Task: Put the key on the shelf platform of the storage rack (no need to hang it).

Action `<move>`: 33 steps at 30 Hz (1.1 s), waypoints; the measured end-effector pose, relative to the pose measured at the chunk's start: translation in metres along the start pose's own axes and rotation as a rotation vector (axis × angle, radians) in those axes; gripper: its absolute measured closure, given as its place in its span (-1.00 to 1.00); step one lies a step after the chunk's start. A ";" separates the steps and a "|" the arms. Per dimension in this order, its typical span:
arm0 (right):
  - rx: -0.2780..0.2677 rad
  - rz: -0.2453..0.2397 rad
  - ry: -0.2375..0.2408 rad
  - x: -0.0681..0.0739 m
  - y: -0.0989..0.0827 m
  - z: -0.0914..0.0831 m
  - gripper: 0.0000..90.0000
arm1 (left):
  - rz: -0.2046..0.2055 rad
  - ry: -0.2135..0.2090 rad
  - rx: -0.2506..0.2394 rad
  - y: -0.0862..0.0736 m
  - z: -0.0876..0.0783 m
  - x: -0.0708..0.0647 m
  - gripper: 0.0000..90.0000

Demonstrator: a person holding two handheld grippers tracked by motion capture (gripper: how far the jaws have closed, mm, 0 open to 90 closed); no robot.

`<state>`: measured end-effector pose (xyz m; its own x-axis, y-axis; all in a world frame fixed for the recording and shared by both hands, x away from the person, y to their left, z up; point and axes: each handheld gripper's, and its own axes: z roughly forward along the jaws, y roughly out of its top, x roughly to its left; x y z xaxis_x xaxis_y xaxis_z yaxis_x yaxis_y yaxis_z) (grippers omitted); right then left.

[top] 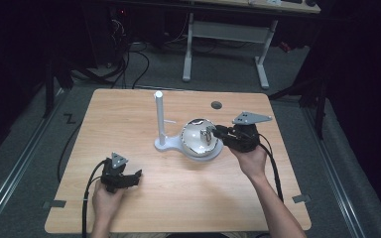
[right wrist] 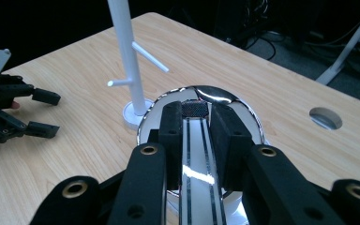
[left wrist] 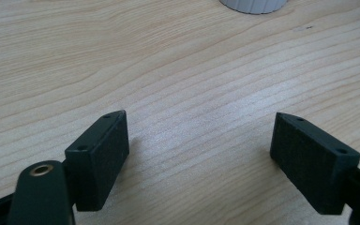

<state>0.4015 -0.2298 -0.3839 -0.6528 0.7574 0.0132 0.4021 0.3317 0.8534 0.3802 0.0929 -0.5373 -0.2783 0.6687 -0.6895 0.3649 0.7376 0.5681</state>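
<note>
While the left gripper [top: 131, 178] rests near the table's [top: 129, 124] front edge at about 7 o'clock, jaws spread and empty, the right gripper [right wrist: 194, 123] at about 3 o'clock is clamped on the handle [right wrist: 196, 159] of a shiny mug [top: 198, 138]. The mug lies tipped against the white stand's [top: 159, 119] base at table centre. Judgement: the step is hanging it, so lift straight, keep the grip firm, then align the handle loop with a peg [right wrist: 151, 56].
</note>
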 end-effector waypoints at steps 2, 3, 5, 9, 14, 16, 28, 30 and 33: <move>0.011 0.007 -0.008 -0.002 -0.002 0.004 0.68 | 0.002 -0.001 0.000 0.000 0.000 0.000 -0.55; 0.013 0.010 -0.007 -0.003 -0.002 0.005 0.68 | -0.001 0.000 0.000 0.000 0.000 0.000 -0.55; 0.030 0.021 -0.009 -0.005 -0.004 0.010 0.68 | 0.002 -0.001 0.000 0.000 0.000 0.000 -0.55; 0.054 0.027 -0.010 -0.007 -0.008 0.018 0.68 | 0.000 0.000 0.000 0.000 0.000 0.000 -0.55; 0.074 0.032 -0.017 -0.008 -0.012 0.025 0.68 | 0.000 0.000 0.000 0.000 0.000 0.000 -0.55; 0.078 0.032 -0.017 -0.008 -0.012 0.028 0.68 | -0.001 0.000 0.000 0.000 0.000 0.000 -0.55; 0.087 0.076 0.002 -0.010 -0.014 0.047 0.68 | -0.001 0.000 0.000 0.000 0.000 0.000 -0.55; 0.089 0.084 0.008 -0.011 -0.015 0.053 0.68 | 0.000 0.000 0.000 0.000 0.000 0.000 -0.55; 0.090 0.098 0.013 -0.012 -0.016 0.056 0.68 | 0.000 0.000 0.000 0.000 0.000 0.000 -0.55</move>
<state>0.4386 -0.2126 -0.4267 -0.6152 0.7818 0.1014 0.5198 0.3056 0.7977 0.3802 0.0929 -0.5373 -0.2783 0.6688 -0.6894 0.3649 0.7375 0.5683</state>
